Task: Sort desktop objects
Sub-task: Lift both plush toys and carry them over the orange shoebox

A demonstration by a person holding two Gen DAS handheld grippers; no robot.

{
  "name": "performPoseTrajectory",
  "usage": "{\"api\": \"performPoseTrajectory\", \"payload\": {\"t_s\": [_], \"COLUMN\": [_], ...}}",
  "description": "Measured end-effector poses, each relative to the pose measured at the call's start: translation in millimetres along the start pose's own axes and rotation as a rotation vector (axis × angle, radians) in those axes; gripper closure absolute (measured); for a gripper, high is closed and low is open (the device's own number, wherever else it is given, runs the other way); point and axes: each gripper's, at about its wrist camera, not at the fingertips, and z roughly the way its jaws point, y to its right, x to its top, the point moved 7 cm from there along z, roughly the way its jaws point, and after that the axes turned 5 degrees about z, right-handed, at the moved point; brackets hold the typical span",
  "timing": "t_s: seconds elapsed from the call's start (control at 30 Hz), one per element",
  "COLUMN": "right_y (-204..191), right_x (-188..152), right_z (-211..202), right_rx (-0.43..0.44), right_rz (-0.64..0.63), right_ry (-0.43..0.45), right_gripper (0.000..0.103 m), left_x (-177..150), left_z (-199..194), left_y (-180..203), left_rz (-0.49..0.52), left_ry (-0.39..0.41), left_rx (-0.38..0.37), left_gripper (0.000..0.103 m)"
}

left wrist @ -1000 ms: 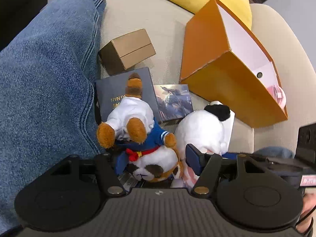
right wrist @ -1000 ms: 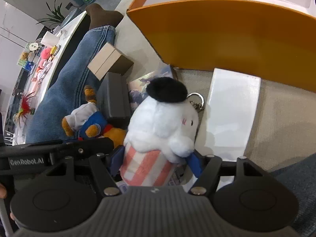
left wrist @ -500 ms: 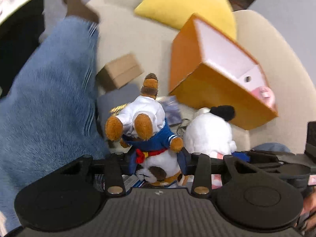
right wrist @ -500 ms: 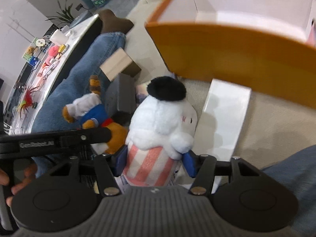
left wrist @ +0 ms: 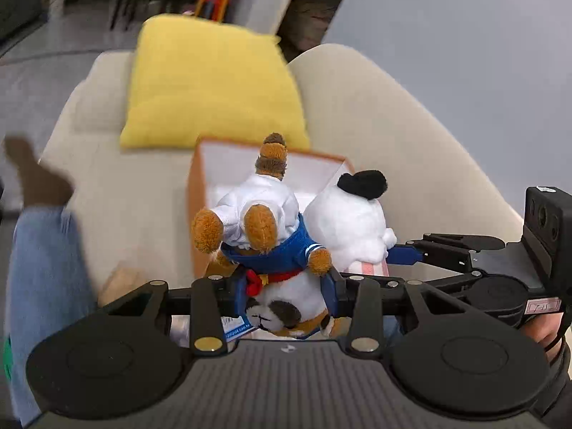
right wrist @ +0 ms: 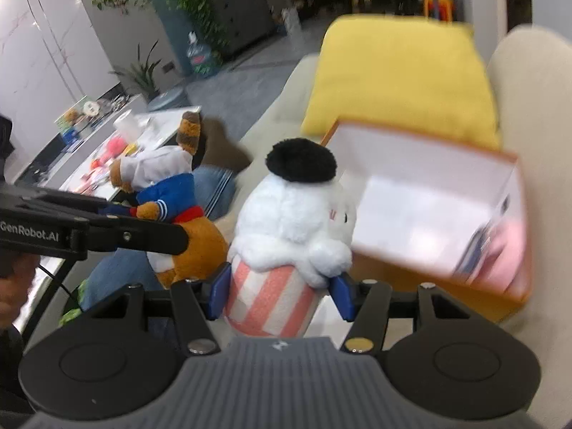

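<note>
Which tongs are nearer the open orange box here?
Right. The right tongs, shut on the white plush, sit beside the orange box; the left tongs, gripping the brown plush, are further left, beyond it.

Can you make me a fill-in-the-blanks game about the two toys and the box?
1. The left gripper is shut on the brown plush, which wears a ____ jacket.
2. The white plush in the right gripper wears a ____ hat.
3. The open box is ____ outside.
4. Behind the box lies a ____ cushion.

Missing words: blue; black; orange; yellow
</note>
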Motion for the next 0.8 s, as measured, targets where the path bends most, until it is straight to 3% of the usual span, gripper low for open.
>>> {"api": "performPoseTrajectory", "payload": {"t_s": [0.13,0.33,0.53,0.8], "right_y": [21,76,108,132], "right_x": [36,67,73,75], "right_z": [6,64,141,208], "right_rx": [-0.031,-0.032,-0.078,-0.1], "right_rz": [-0.009,0.007,-0.052,-0.077], "right_ry": [0.044,-0.019,-0.158,-0.289], "right_gripper": [0.043,0.043,0.043,0.043], "left_x": [46,85,90,94], "left_z": [32,133,222,273], "left_y": [6,-9,-34,-53], "left_rz": [0.069,0.098,0.149,0.217], "left_ry": [-0.027,-0.246,-0.433,-0.516], "left_rx": [-0.001,-0.027,0.03,0.073], "left_gripper": [0.057,0.057,0.056,0.055]}}
